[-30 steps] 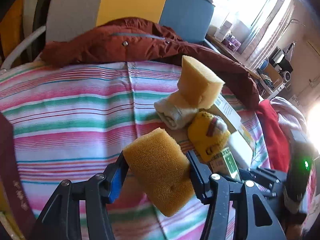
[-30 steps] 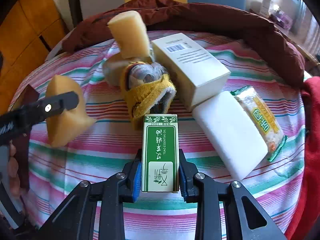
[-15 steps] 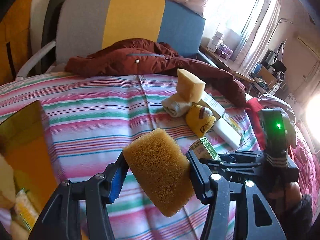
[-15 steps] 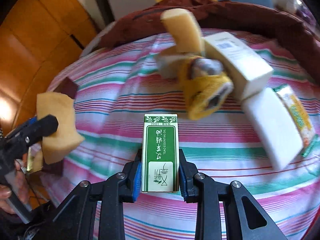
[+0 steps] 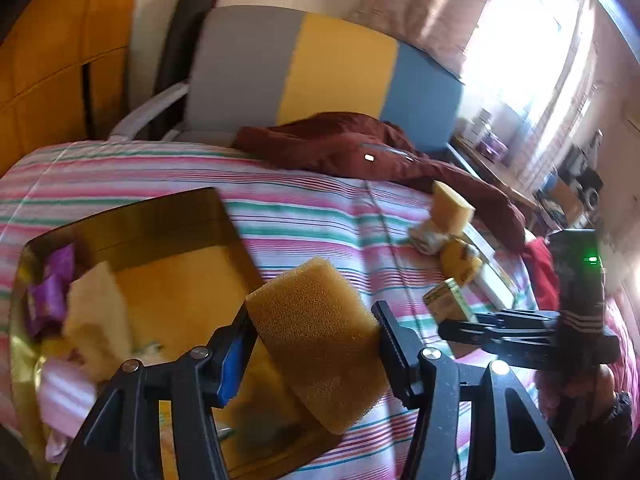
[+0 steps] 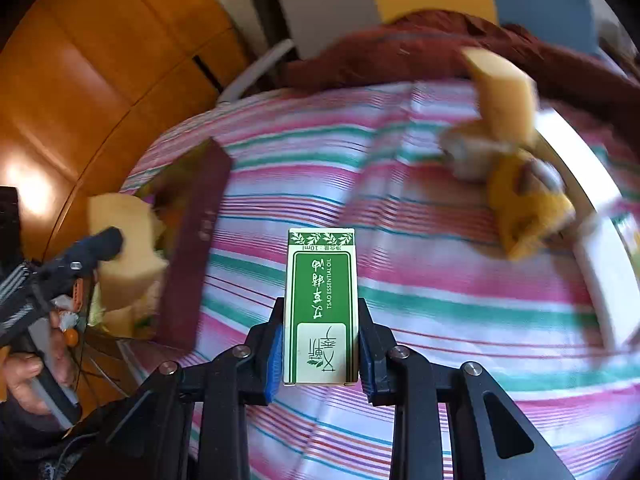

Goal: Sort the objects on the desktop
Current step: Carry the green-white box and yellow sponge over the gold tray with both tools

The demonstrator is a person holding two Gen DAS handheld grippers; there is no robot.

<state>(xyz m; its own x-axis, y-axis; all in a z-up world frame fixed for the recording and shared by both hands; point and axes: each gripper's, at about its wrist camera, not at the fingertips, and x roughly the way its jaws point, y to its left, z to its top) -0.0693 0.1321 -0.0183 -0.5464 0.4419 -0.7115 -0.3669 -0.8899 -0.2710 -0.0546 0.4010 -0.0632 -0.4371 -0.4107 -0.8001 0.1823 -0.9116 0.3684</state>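
Sunlit window (image 5: pixel 520 40), tricolour headboard (image 5: pixel 328 76), orange wooden wardrobe (image 6: pixel 92 64)

Striped bedspread (image 5: pixel 304 220) carries gold box (image 5: pixel 132 220), maroon jacket (image 5: pixel 360 148) (crumpled), sponge pile (image 5: pixel 450 216).

Black claw (image 6: pixel 320 344) — blue pads, silver screws

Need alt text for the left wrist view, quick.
The left gripper clamps a yellow-brown sponge above the corner of an open gold-lined box on a striped bedspread. At right, the right gripper holds a small green carton.
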